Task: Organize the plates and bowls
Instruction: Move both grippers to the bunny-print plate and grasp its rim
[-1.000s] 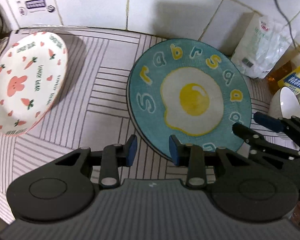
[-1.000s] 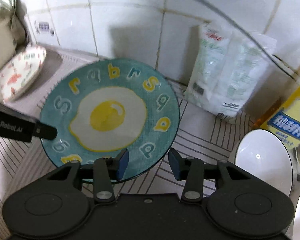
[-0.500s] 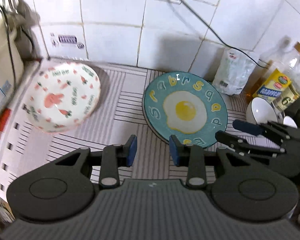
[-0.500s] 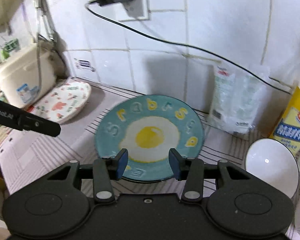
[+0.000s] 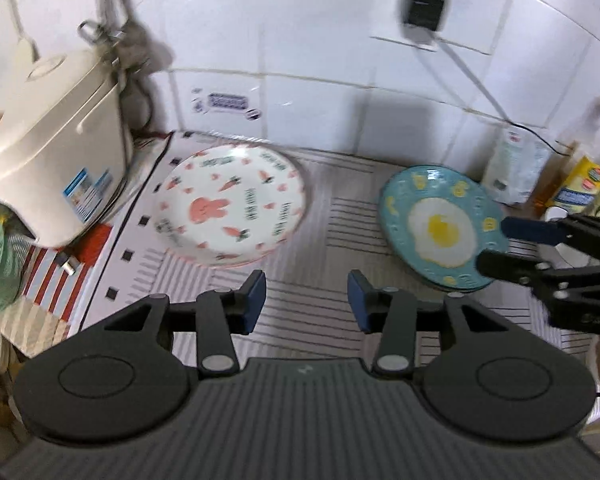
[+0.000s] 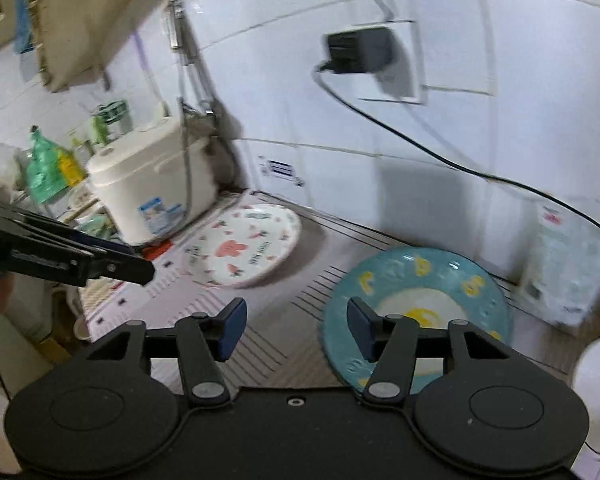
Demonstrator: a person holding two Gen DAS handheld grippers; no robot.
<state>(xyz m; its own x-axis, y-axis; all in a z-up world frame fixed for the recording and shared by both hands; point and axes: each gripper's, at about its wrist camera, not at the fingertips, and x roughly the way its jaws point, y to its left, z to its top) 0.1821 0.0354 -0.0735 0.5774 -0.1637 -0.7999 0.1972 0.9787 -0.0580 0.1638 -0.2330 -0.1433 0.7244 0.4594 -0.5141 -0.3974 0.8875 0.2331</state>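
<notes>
At the far left a cream cooker (image 5: 48, 152) is seen against the tiled wall (image 5: 300, 40). Just to its right the rabbit plate (image 5: 230, 222) is set on the striped mat (image 5: 328, 240), its left rim raised a little. The left gripper (image 5: 306, 304) is held above the mat between the two plates; its jaws are opening and nothing is between them. Further right the egg plate (image 5: 440, 228) lies flat on the mat, well apart from the rabbit plate. The right gripper (image 6: 296, 332) is held over the mat at the egg plate's near edge, jaws opening, nothing gripped. A white bowl (image 6: 598, 392) is seen at the far right, near a plastic bag (image 6: 560, 264).
</notes>
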